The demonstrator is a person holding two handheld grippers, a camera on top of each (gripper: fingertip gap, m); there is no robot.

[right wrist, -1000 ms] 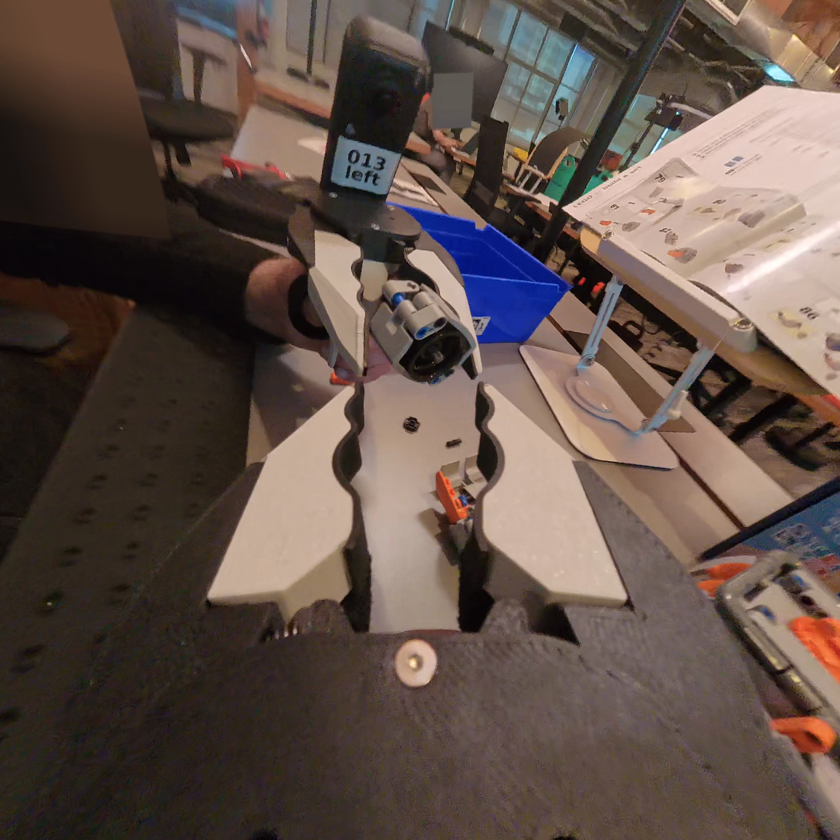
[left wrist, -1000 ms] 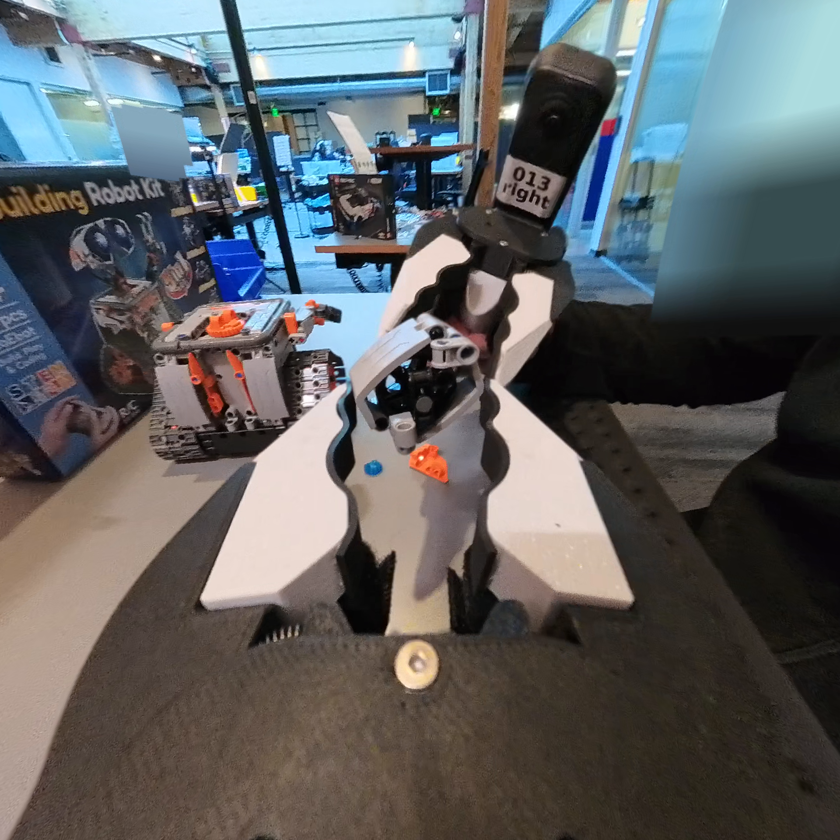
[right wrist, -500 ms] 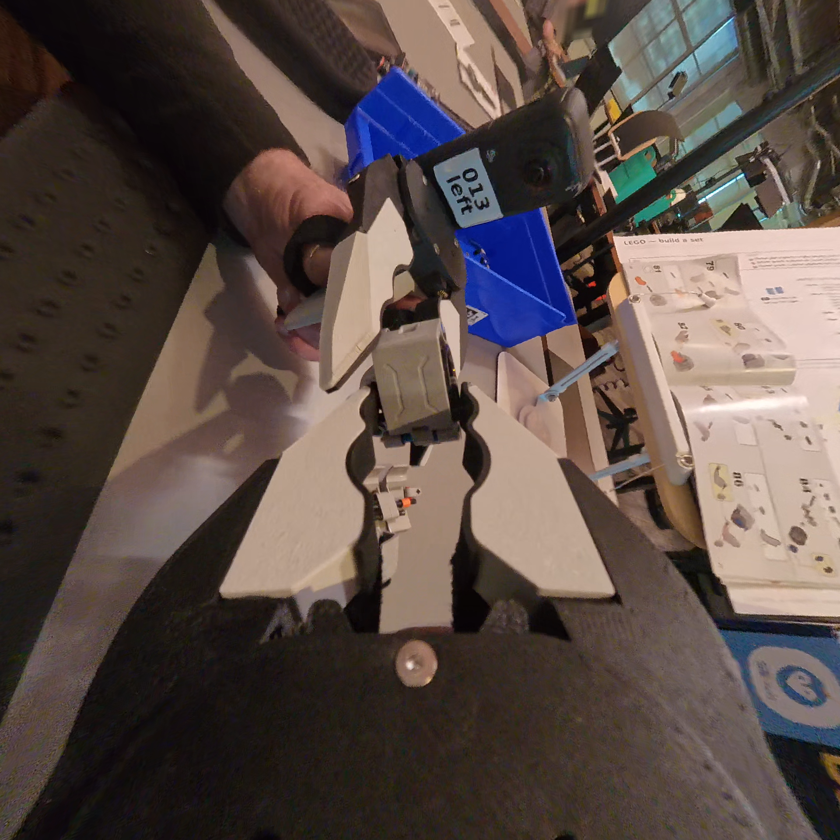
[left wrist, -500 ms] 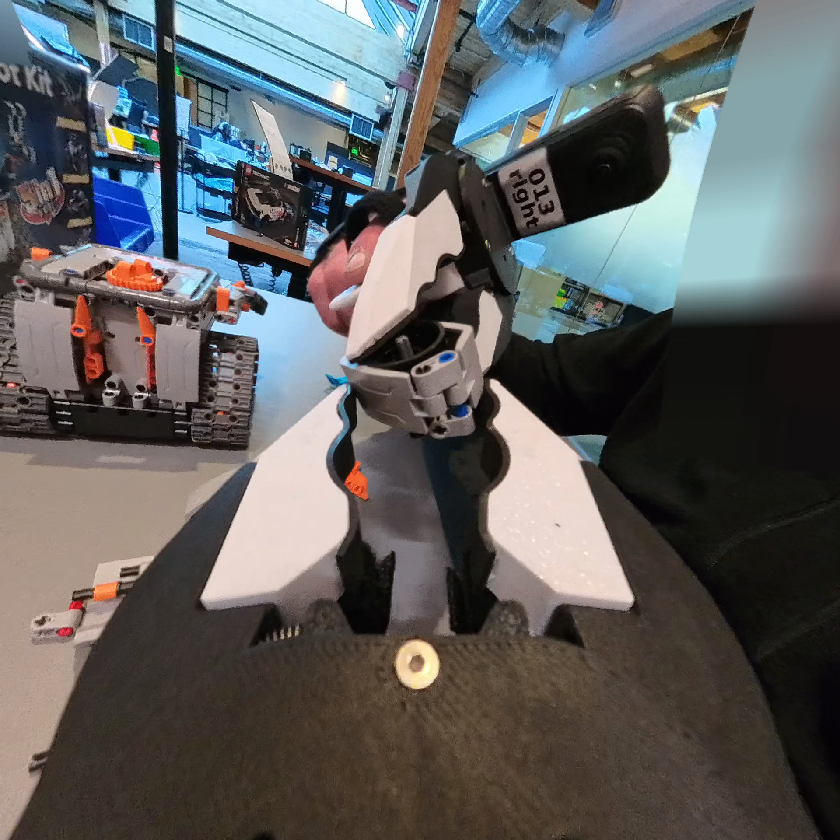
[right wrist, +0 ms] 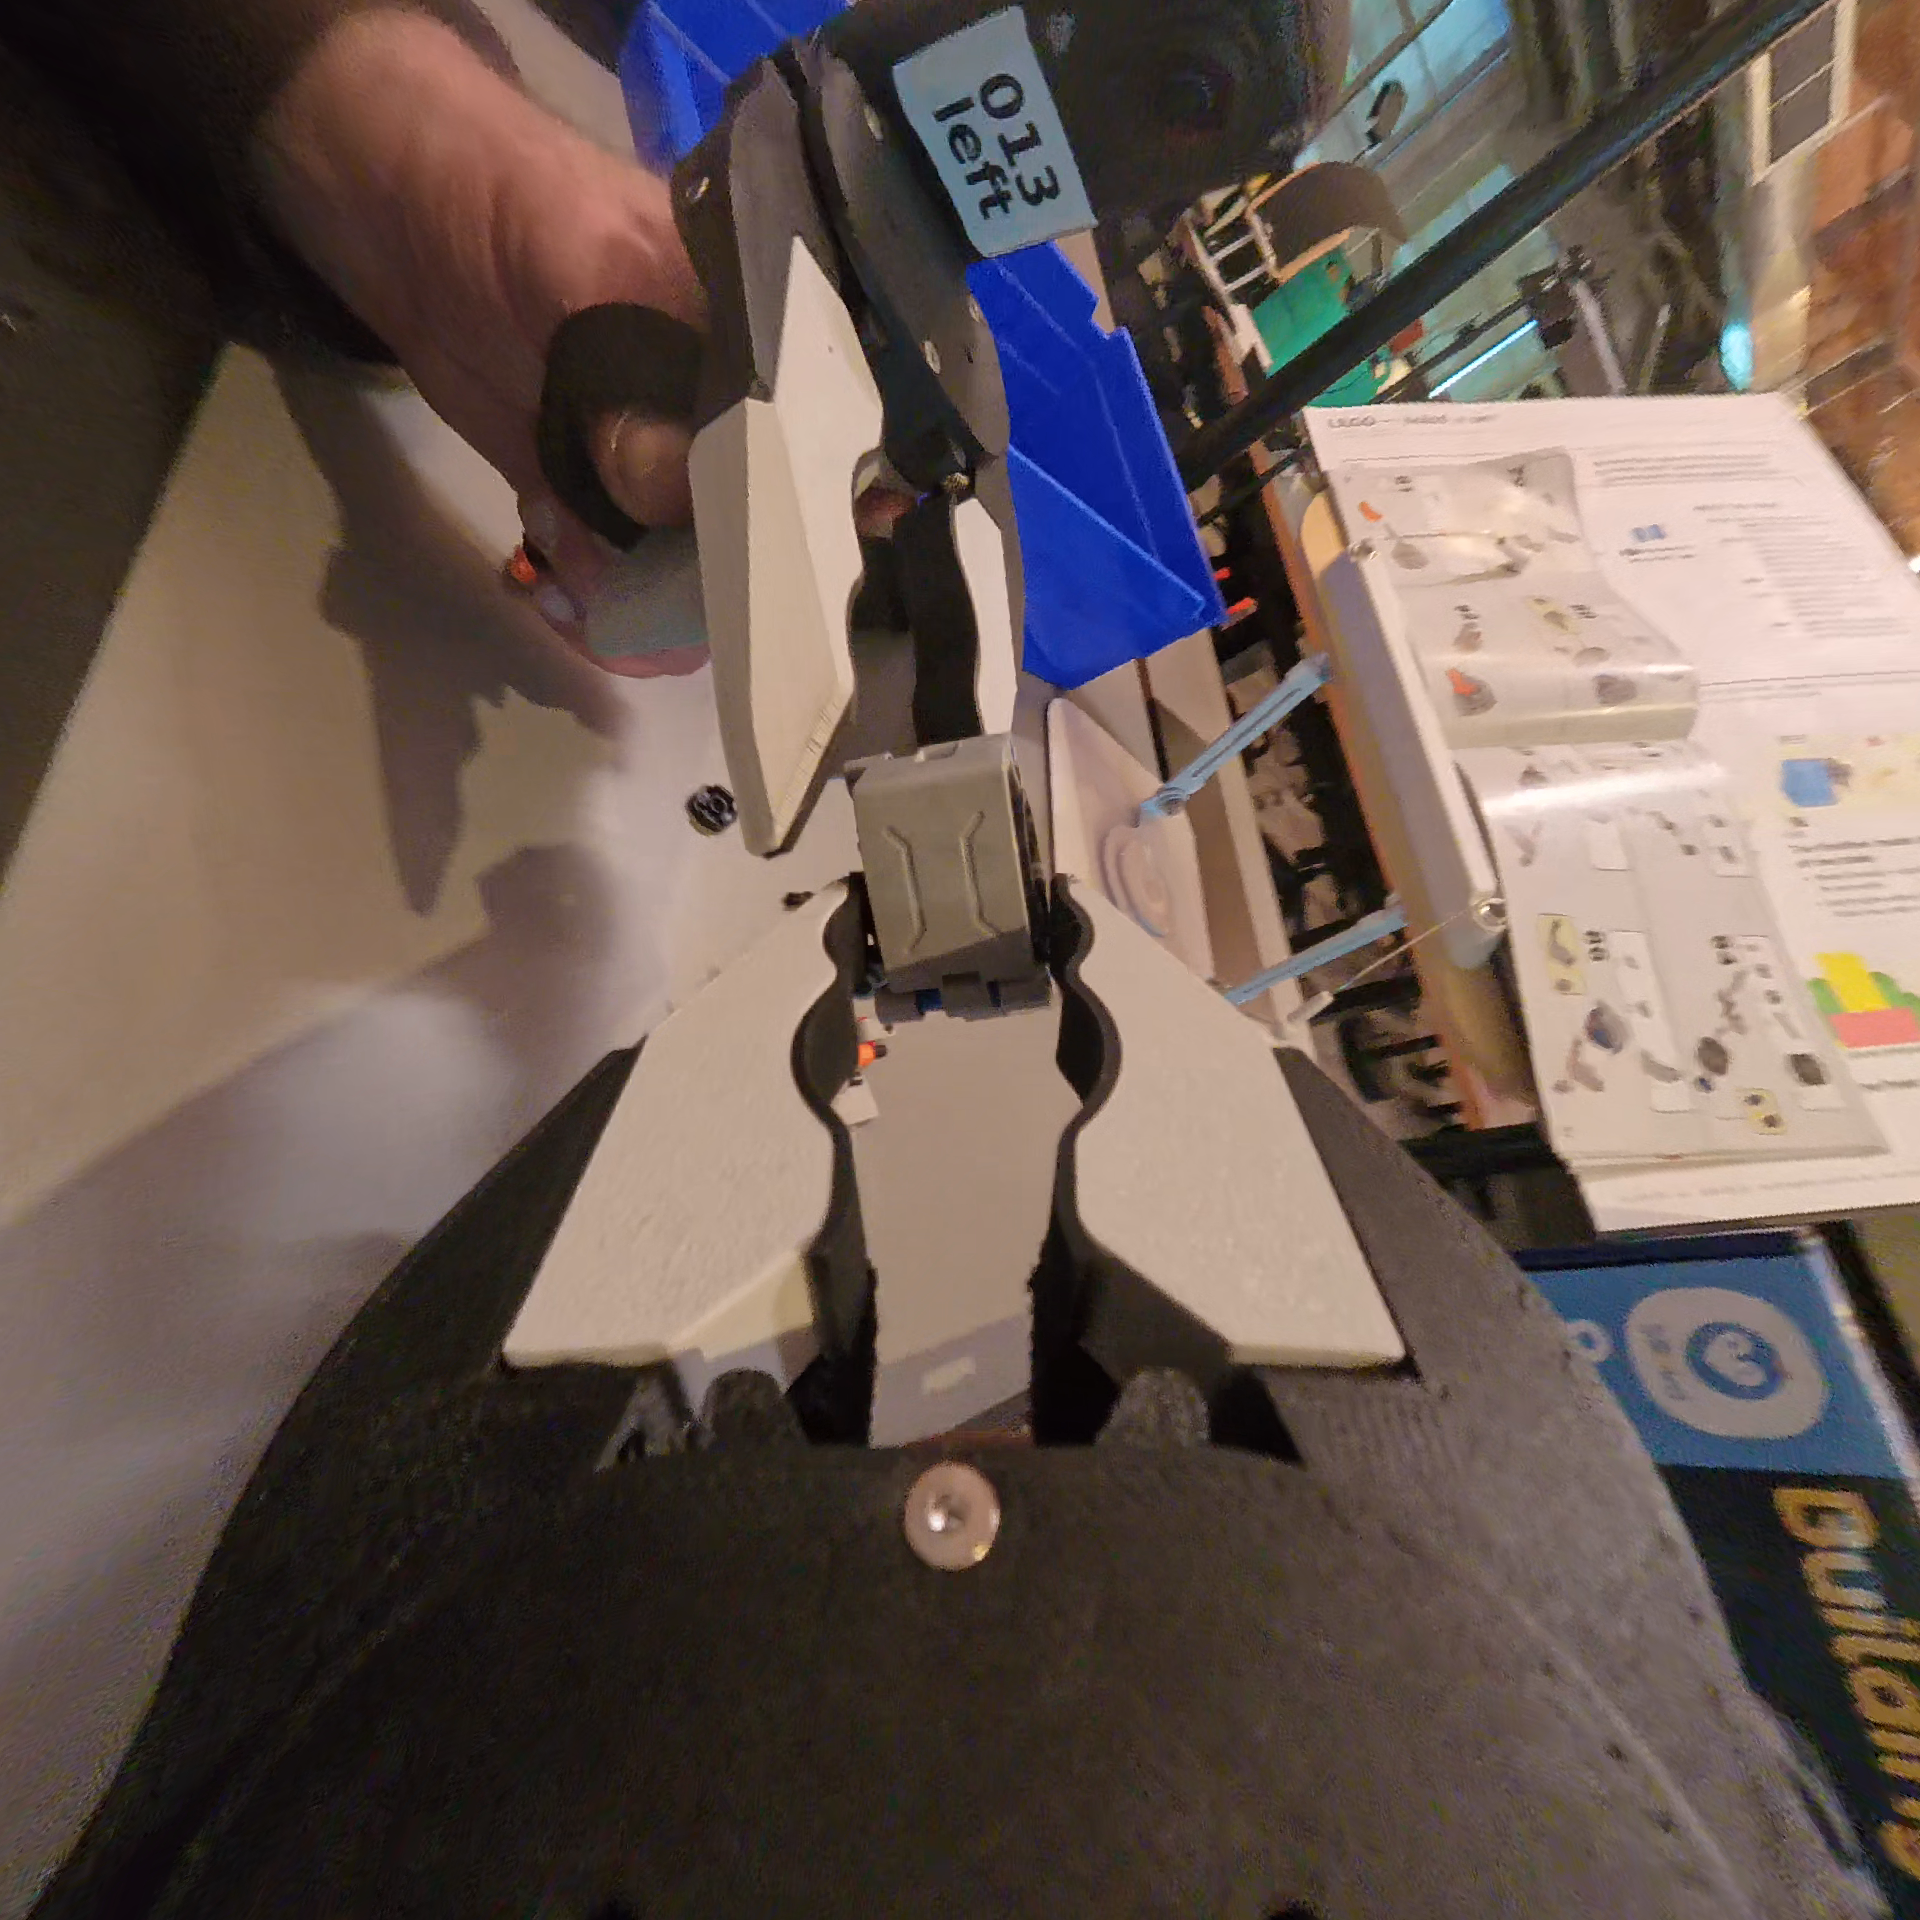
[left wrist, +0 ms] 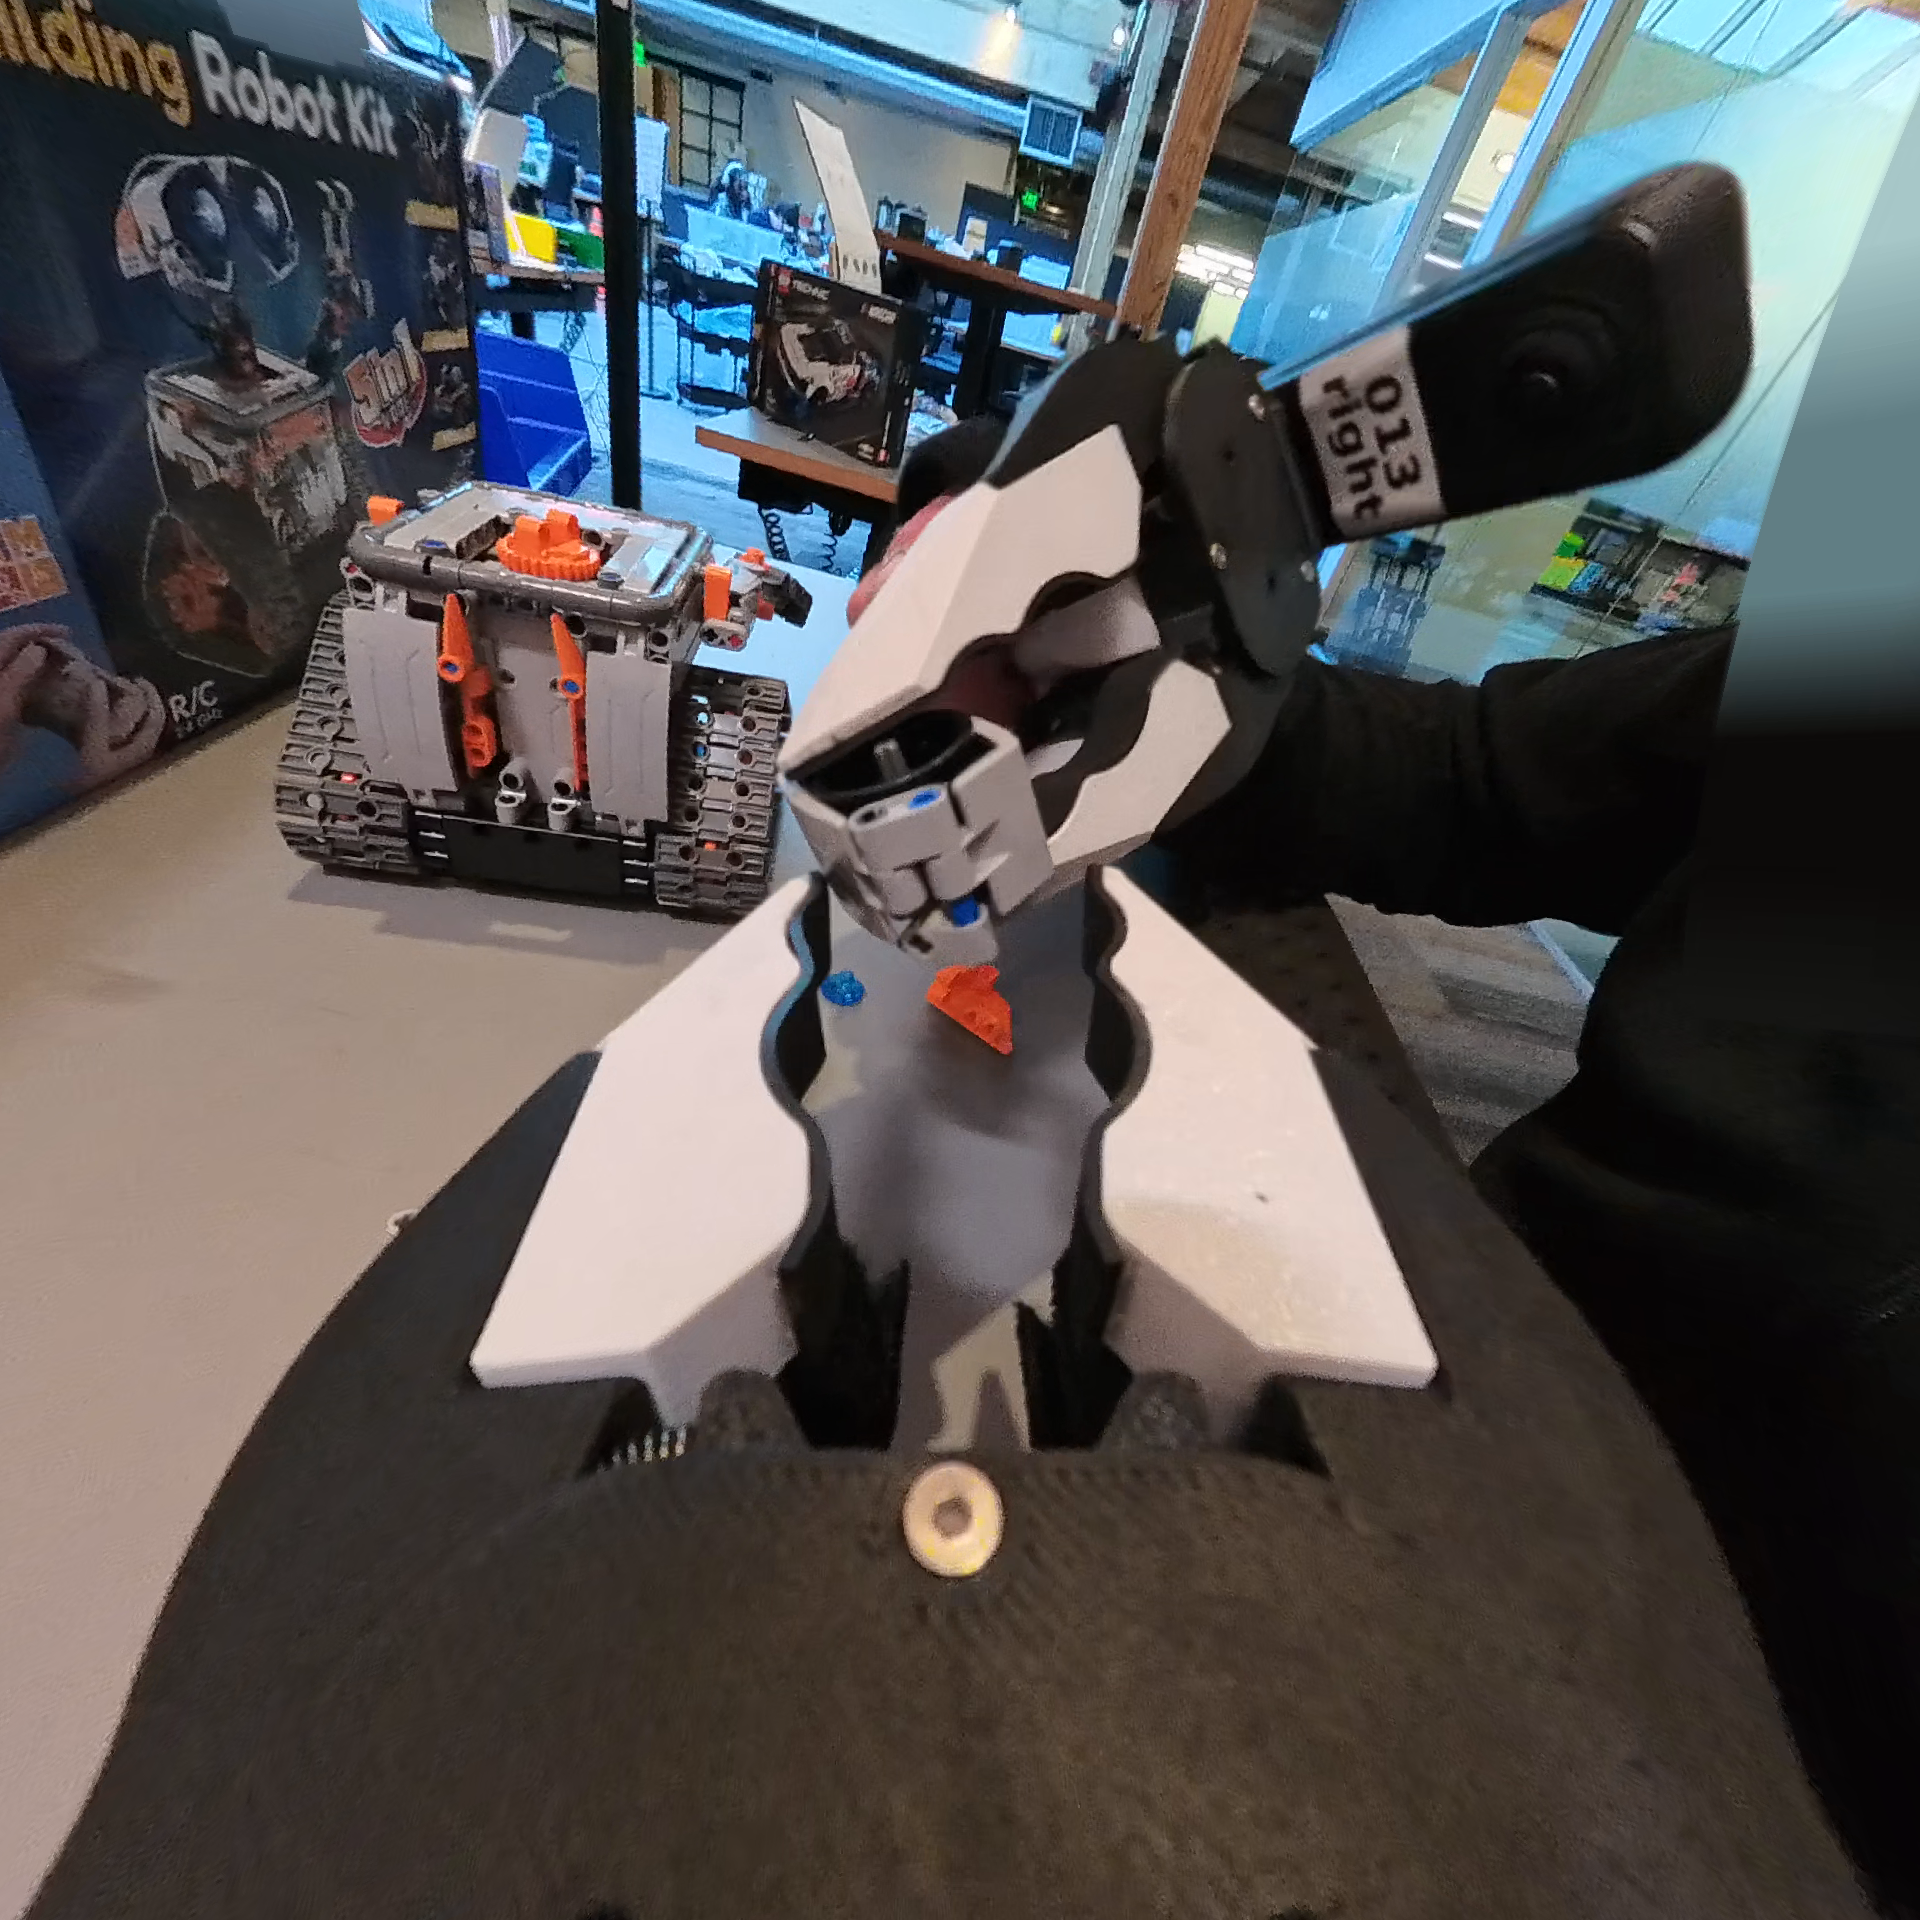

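A grey brick-built module [left wrist: 920,831] hangs in the air between both grippers. My right gripper [right wrist: 951,904] is shut on its flat grey body [right wrist: 945,873]. In the left wrist view the right gripper [left wrist: 935,810] comes in tilted from the upper right. My left gripper [left wrist: 951,894] has its jaws apart around the module's lower end, and I cannot tell whether the pads press on it. In the right wrist view the left gripper [right wrist: 904,790] reaches down from above. Below on the table [left wrist: 260,1091] lie a small orange piece [left wrist: 971,1003] and a tiny blue piece [left wrist: 842,987].
A grey and orange tracked robot model [left wrist: 530,707] stands on the table to the left, with a kit box [left wrist: 208,364] behind it. A blue bin [right wrist: 1081,499] and an instruction booklet on a stand [right wrist: 1621,779] lie beyond. A small black piece [right wrist: 712,805] lies on the table. Both grippers' tips are close together, under 4 cm apart. From either gripper's tips it is about 15 centimeters to the small orange piece [left wrist: 971,1003].
A second ago the right gripper stood open below the module held by the left. It has since rolled over and shut on the module. The left wrist view has swung back towards the tracked model.
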